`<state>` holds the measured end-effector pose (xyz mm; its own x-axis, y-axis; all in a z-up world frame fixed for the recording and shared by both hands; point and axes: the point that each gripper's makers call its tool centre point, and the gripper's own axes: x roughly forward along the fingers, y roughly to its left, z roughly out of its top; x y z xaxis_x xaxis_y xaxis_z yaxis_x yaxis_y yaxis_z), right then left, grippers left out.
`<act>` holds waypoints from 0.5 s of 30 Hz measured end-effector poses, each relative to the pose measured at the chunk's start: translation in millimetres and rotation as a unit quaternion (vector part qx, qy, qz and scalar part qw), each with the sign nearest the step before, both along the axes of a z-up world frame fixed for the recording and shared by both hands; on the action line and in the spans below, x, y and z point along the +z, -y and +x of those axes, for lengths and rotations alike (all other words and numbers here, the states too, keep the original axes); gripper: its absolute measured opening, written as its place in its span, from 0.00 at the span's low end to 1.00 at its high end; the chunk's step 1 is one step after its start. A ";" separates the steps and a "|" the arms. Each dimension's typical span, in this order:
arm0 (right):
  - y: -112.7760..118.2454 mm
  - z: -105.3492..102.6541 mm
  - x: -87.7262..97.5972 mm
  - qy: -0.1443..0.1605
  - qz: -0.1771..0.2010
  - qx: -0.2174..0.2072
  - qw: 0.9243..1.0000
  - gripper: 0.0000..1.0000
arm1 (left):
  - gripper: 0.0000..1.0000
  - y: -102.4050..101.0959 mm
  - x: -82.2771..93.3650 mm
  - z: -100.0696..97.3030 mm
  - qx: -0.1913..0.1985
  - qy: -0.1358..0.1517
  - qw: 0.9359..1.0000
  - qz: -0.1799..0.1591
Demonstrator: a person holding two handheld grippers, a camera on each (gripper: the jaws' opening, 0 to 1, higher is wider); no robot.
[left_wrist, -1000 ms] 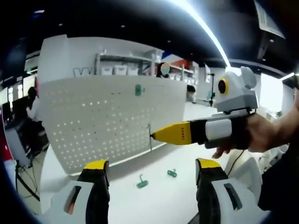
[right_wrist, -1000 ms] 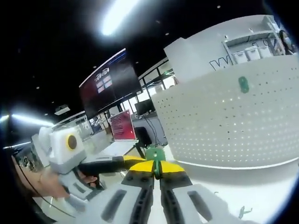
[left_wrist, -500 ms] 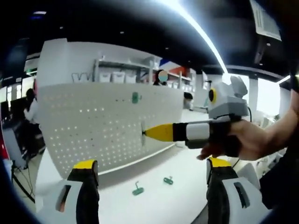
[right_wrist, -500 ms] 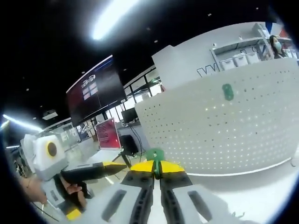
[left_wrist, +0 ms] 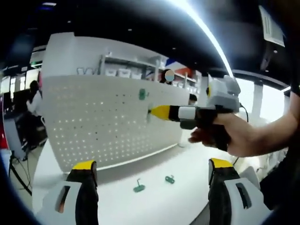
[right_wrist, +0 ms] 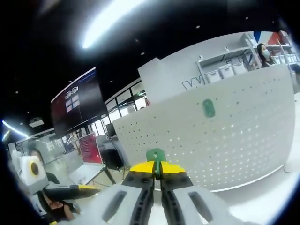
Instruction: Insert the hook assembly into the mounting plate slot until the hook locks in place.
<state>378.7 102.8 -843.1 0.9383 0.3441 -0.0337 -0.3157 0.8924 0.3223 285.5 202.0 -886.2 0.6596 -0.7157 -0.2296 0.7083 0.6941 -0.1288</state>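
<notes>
So in the last second the right gripper point(left_wrist: 161, 112), fingers pinching the green hook point(right_wrist: 155, 154), has swung up close to the pegboard point(left_wrist: 103, 126) near the hook already mounted point(left_wrist: 142, 94), while the left gripper point(left_wrist: 150, 180) hangs back, fingers spread, so insertion looks next.

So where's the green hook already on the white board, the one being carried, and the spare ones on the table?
Mounted hook point(left_wrist: 142, 94): left gripper view, its green body on the pegboard.
Carried hook point(right_wrist: 155, 154): right gripper view, green plate above the gripper tips.
Spare hook point(left_wrist: 138, 187): left gripper view, its base on the table.
</notes>
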 end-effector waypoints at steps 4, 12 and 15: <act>17.8 13.9 1.0 0.005 -0.004 -0.026 1.000 0.00 | 0.98 -8.2 2.8 5.0 0.015 -0.002 1.000 -0.015; 49.5 35.3 5.4 0.018 -0.018 -0.063 0.998 0.00 | 0.98 -17.4 -1.0 7.5 0.028 -0.008 0.999 -0.013; 60.1 40.7 6.9 0.021 -0.018 -0.075 0.997 0.00 | 0.97 -20.3 -3.1 8.5 0.031 -0.018 0.999 -0.019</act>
<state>419.5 42.7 -836.1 0.9800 0.1989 -0.0034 -0.1902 0.9414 0.2785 294.0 222.3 -889.3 0.6947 -0.6823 -0.2278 0.6586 0.7307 -0.1800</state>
